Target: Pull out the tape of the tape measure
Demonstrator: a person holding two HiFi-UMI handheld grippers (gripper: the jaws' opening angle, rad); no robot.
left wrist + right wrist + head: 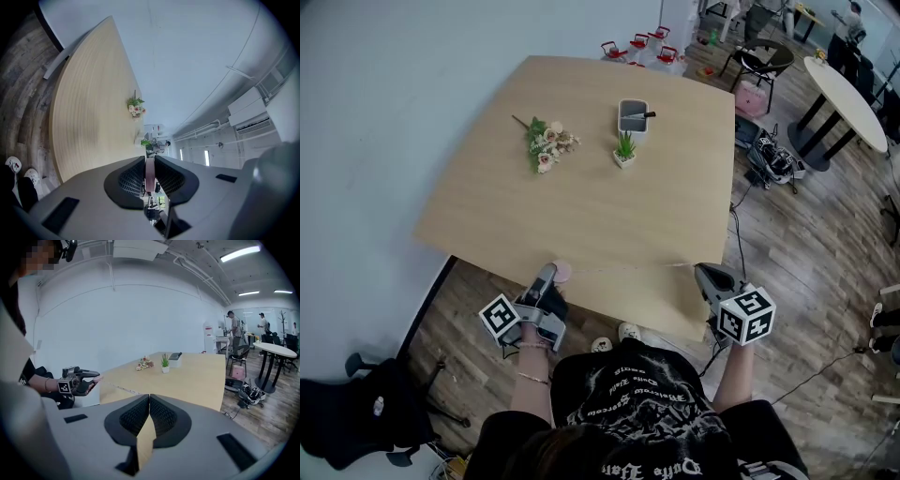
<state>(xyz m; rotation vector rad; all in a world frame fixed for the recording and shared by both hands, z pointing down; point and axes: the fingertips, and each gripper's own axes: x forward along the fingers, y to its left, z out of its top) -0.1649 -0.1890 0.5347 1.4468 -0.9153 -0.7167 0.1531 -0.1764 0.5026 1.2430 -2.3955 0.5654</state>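
Observation:
My left gripper (551,273) is at the near edge of the wooden table (581,206), shut on a small pink round tape measure (563,272). Seen edge-on in the left gripper view, the pink case (150,172) is pinched between the jaws. A thin pale tape (628,267) runs from it along the table edge to my right gripper (701,270), which is shut on the tape's end. In the right gripper view the tape (146,441) passes between the closed jaws and stretches left to the left gripper (93,377).
A flower bunch (547,142), a small potted plant (624,150) and a grey box (633,116) lie on the table's far half. A round table (848,94), a chair (764,61) and floor cables (773,159) are to the right. A black chair (356,412) is at lower left.

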